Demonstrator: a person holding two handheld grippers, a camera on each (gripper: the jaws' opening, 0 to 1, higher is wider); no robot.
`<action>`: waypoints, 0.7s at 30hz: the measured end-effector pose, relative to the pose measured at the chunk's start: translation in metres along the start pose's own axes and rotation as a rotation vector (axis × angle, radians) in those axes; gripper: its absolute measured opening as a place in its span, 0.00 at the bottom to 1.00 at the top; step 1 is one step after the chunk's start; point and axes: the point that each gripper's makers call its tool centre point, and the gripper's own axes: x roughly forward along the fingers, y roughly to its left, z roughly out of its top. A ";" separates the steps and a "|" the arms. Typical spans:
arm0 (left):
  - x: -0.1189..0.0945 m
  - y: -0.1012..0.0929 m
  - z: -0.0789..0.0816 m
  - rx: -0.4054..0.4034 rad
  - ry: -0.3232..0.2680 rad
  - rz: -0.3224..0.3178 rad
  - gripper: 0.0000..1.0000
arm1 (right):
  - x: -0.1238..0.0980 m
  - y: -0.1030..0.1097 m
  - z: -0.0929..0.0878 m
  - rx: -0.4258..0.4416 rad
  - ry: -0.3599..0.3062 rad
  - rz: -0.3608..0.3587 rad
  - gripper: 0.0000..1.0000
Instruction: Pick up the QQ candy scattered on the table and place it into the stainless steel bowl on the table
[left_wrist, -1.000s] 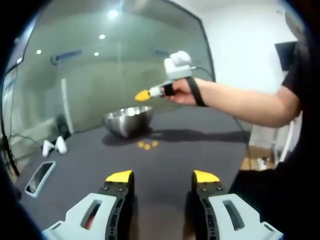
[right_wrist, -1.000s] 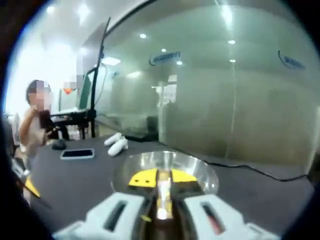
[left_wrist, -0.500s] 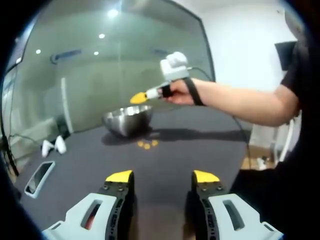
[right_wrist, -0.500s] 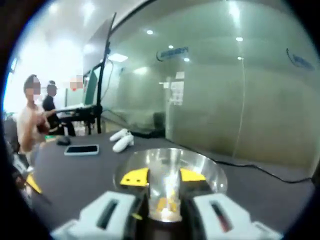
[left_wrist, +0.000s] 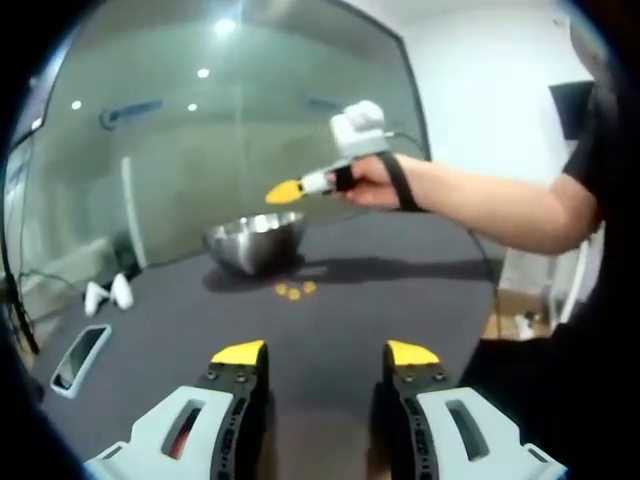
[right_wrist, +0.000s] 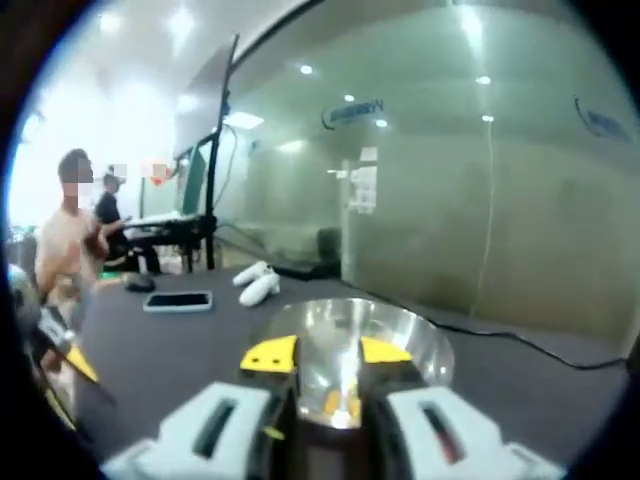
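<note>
Three QQ candies (left_wrist: 294, 290) lie on the dark worktop (left_wrist: 380, 300) just beside the stainless steel bowl (left_wrist: 256, 240). Right tongs (right_wrist: 326, 352) hover apart above it; left tongs (left_wrist: 325, 352) apart, empty.

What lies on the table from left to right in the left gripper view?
Phone → two white controllers → stainless steel bowl → QQ candy.
</note>
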 end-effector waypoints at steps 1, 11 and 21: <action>0.000 0.000 0.000 0.000 0.000 -0.001 0.47 | -0.004 0.003 0.000 -0.003 0.001 0.007 0.23; 0.000 0.000 0.000 0.001 -0.005 0.003 0.47 | -0.033 0.018 -0.016 -0.084 -0.011 0.061 0.23; 0.000 0.001 0.000 0.002 -0.005 0.003 0.47 | -0.087 0.046 -0.070 -0.061 0.043 0.146 0.23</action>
